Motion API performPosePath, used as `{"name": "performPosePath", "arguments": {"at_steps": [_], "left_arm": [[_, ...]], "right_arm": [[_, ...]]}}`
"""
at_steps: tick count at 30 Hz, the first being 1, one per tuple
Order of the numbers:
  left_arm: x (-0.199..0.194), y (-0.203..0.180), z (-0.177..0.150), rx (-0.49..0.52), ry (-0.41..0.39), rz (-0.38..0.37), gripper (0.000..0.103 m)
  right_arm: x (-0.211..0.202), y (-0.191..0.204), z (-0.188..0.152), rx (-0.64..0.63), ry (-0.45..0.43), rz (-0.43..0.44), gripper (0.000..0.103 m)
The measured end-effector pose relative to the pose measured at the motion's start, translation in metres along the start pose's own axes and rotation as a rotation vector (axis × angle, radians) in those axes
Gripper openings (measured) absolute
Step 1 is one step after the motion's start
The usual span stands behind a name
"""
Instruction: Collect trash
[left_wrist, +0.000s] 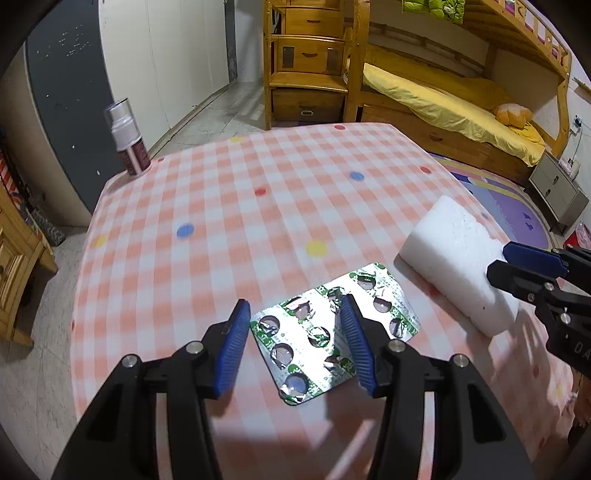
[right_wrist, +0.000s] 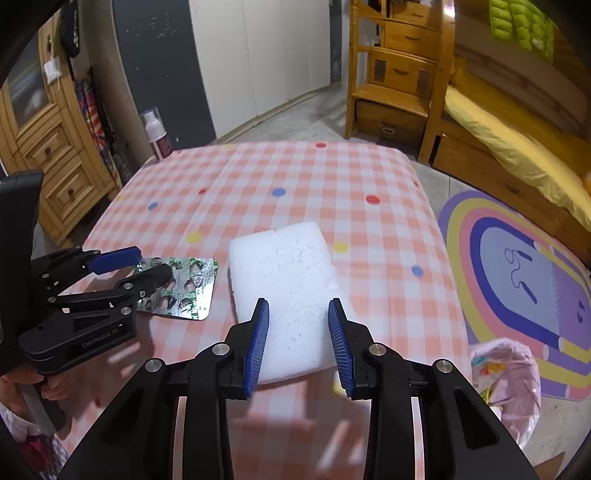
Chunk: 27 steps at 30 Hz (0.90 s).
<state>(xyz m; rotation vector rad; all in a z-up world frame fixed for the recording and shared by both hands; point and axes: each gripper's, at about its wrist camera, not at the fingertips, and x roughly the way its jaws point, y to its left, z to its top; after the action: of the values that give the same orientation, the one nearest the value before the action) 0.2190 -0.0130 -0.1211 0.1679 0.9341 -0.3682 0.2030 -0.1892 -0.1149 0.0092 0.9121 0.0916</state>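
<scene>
Table (left_wrist: 207, 206) under pink-and-white checked cloth with coloured dots – fills most of both views; far half bare, far edge rounded, floor beyond. White foam block (right_wrist: 288, 291) lying flat right of centre, long axis running near-to-far in the right wrist view, near end toward the right gripper (right_wrist: 298, 343); nothing piled on it. Emptied silver-and-green blister pack (left_wrist: 332, 328) flat on the cloth just left of the block, apart from it, long axis on a diagonal from near-left to far-right in the left wrist view, popped pockets up. Spray bottle (left_wrist: 127, 142) upright at the far-left corner, right on the table edge, well clear of both items. Pink-lined trash bin (right_wrist: 506, 376) on the floor off the near-right table edge, beside a rainbow rug (right_wrist: 517, 273). Left gripper (left_wrist: 295, 339) over the pack – jaws partly spread, right finger above the foil, left finger just off its left edge, no pinch visible. Right gripper jaws likewise part-open, straddling the block's near end; pads appear short of its sides. Open cloth on all sides of both items.
</scene>
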Motion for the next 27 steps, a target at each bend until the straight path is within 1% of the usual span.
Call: {"name": "performPosePath", "arguments": {"at_steps": [4,10,13,15,17,18,20,21,22,23,24,26,27], "left_arm": [[-0.021,-0.007,-0.028,-0.011,0.001,0.03,0.05],[-0.052,-0.012,-0.07,-0.083,0.011,0.067,0.05],[-0.065,-0.019,-0.081,-0.101,-0.006,0.083,0.05],[-0.075,-0.022,-0.085,-0.101,-0.025,0.097,0.05],[-0.09,-0.023,-0.091,-0.104,-0.071,0.093,0.051],[-0.096,-0.023,-0.094,-0.097,-0.083,0.084,0.052],[-0.104,-0.029,-0.101,-0.053,-0.093,0.035,0.06],[-0.106,-0.035,-0.105,-0.012,-0.086,0.008,0.066],[-0.106,-0.039,-0.107,0.019,-0.081,0.005,0.068],[-0.105,-0.049,-0.112,0.073,-0.076,0.026,0.068],[-0.101,-0.055,-0.114,0.106,-0.068,0.047,0.069],[-0.091,-0.063,-0.114,0.141,-0.049,0.097,0.069],[-0.086,-0.063,-0.112,0.138,-0.039,0.111,0.069]], "right_arm": [[-0.018,0.005,-0.023,-0.004,0.022,0.007,0.034],[-0.048,0.012,-0.064,-0.014,0.032,0.009,0.035],[-0.06,0.011,-0.075,-0.005,0.01,0.043,0.036],[-0.072,0.007,-0.08,0.016,-0.02,0.06,0.036],[-0.087,0.004,-0.083,0.022,-0.058,0.052,0.036],[-0.093,0.002,-0.085,0.024,-0.071,0.051,0.036],[-0.103,-0.003,-0.089,0.036,-0.088,0.044,0.038],[-0.107,-0.006,-0.091,0.042,-0.091,0.042,0.038],[-0.109,-0.008,-0.094,0.05,-0.09,0.042,0.038],[-0.11,-0.011,-0.096,0.057,-0.086,0.041,0.039],[-0.11,-0.013,-0.098,0.064,-0.082,0.041,0.039],[-0.108,-0.018,-0.1,0.079,-0.072,0.04,0.039],[-0.108,-0.02,-0.101,0.085,-0.07,0.04,0.039]]}}
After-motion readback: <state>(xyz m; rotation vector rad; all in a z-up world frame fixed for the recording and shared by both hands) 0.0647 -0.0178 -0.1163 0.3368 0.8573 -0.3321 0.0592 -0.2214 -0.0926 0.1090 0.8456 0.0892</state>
